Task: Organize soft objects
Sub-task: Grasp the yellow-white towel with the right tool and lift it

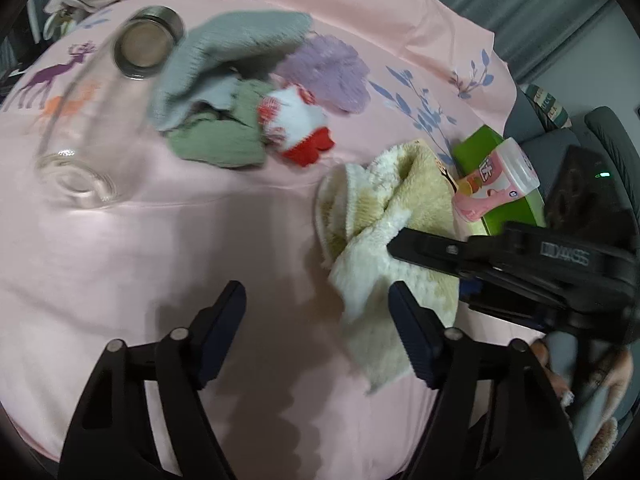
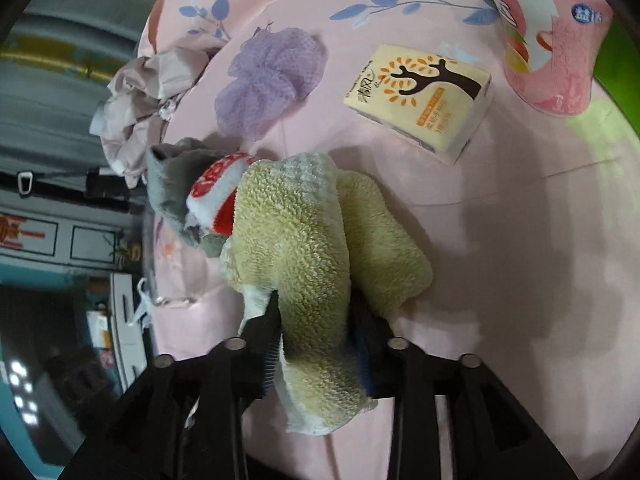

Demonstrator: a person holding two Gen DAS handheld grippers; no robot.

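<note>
Both tongs: left (image 1: pixel 318 320) open over bare sheet (image 1: pixel 160 240); right (image 2: pixel 316 320) probably gripping yellow towel (image 2: pixel 296 232).

- Fluffy cream-yellow towel (image 2: pixel 304 240) lies on the pink bedsheet (image 1: pixel 200 240), between the right gripper's (image 2: pixel 316 320) fingers
- Rectangular tissue packet (image 2: pixel 420 100) beyond it
- Purple mesh bath pouf (image 2: pixel 268 80) left of the packet

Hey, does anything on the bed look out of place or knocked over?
Yes. A clear glass jar lies tipped on its side on the pink bedsheet, with its metal lid off and lying apart from it. Both are hard items among soft things like the grey cloth and the cream towel.
</note>
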